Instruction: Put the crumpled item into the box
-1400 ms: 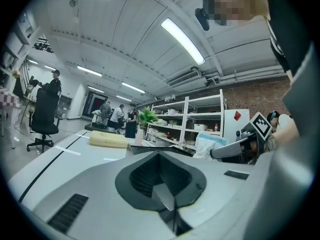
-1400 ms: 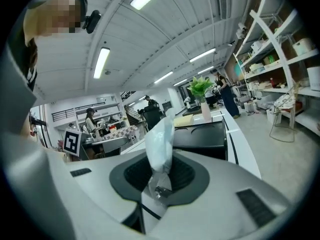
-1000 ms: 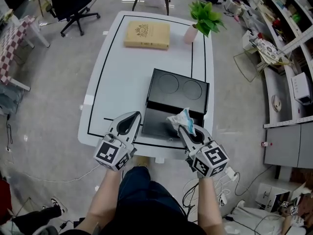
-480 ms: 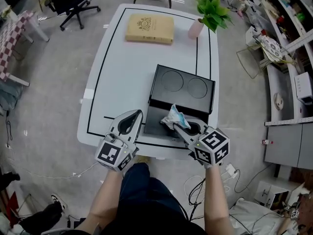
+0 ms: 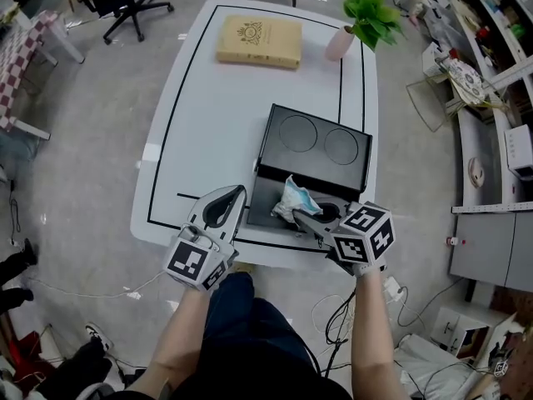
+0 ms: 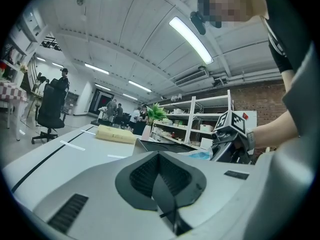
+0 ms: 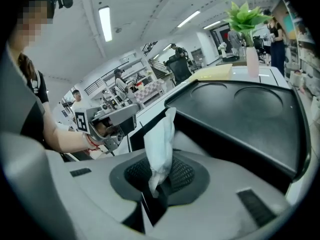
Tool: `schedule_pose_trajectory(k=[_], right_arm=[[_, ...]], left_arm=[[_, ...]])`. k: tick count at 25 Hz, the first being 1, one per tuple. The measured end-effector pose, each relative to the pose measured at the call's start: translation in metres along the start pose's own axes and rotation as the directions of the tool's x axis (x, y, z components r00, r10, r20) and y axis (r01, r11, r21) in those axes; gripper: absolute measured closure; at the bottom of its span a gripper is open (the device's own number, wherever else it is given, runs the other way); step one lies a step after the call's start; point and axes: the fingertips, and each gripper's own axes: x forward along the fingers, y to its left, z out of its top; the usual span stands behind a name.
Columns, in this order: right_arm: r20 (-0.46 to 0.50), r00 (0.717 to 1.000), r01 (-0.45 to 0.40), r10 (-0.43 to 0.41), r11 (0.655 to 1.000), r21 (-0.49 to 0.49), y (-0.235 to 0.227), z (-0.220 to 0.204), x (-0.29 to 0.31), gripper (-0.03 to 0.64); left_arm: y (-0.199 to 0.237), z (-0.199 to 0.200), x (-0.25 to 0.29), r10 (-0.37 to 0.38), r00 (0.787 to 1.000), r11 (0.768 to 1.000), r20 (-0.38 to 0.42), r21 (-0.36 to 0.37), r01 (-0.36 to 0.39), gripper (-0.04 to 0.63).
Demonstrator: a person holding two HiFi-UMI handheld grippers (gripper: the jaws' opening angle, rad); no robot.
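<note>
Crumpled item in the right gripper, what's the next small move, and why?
Probably open the jaws. The right gripper is clamped on the crumpled item and tilted downward, and the item looks to hang over the open part of the black box, inside its front edge. Letting go there should drop it in.

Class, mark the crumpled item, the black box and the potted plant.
crumpled item [image 5: 293, 197], head view, its pale middle.
black box [image 5: 315, 167], head view, bare lid panel.
potted plant [image 5: 372, 11], head view, leaves.
</note>
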Motion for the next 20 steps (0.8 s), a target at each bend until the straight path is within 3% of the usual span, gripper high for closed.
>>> schedule_pose_trajectory(k=[9, 16, 20], right_arm=[[-0.059, 0.997, -0.054, 0.059, 0.995, 0.085, 0.004, -0.003, 0.003, 0.549], [-0.116, 0.993, 0.032, -0.022, 0.996, 0.081, -0.009, -0.010, 0.006, 0.535], [-0.155, 0.984, 0.105, -0.090, 0.991, 0.085, -0.020, -0.017, 0.004, 0.494]], left_arm=[[0.000, -0.001, 0.001, -0.005, 1.000, 1.000, -0.003, -0.008, 0.005, 0.594], [0.002, -0.001, 0.001, -0.003, 1.000, 1.000, -0.004, -0.010, 0.003, 0.595], [0.000, 0.000, -0.001, -0.008, 1.000, 1.000, -0.004, -0.005, 0.008, 0.595]])
